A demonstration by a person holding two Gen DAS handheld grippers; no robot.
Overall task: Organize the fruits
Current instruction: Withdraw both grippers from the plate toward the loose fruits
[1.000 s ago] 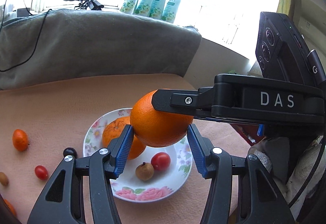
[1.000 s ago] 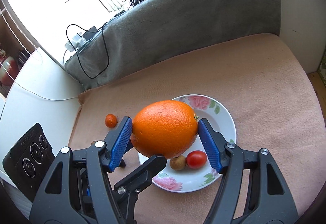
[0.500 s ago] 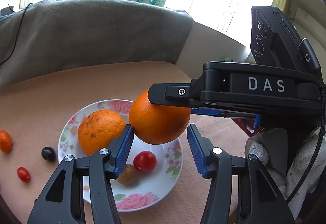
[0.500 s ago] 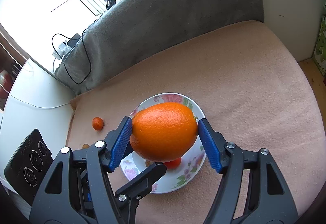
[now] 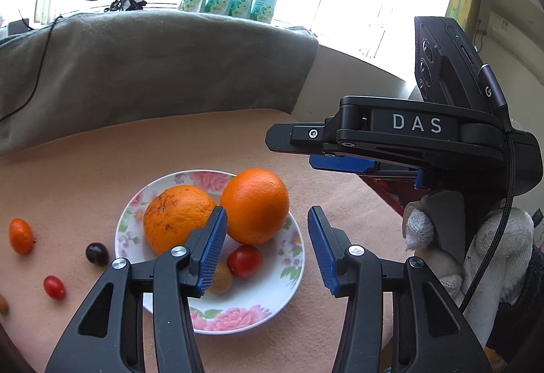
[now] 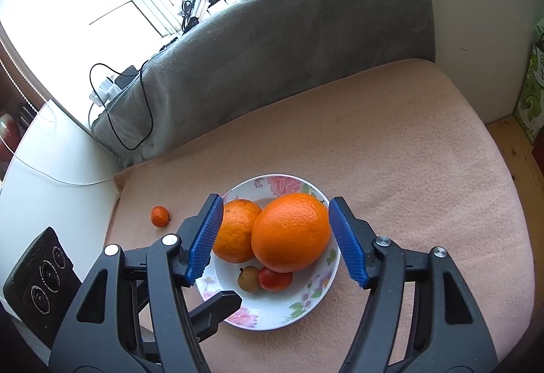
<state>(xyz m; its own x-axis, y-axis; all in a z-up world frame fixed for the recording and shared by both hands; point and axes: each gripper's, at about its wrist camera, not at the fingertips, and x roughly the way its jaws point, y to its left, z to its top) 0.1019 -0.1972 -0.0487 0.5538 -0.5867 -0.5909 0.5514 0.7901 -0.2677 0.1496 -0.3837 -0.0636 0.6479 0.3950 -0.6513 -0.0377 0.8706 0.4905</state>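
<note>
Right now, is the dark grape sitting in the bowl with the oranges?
No, the dark grape lies on the cloth just outside the bowl, near a small red tomato.

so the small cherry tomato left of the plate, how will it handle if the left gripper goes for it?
The cherry tomato looks smooth, glossy and oval, so it would probably roll or slip from the pads. Likely soft: squeeze gently. The cloth beneath may damp rolling.

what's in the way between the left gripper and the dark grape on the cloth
Nothing visible. The dark grape lies on open cloth just outside the plate rim, left of the left gripper, whose jaws are closing with nothing between them.
</note>
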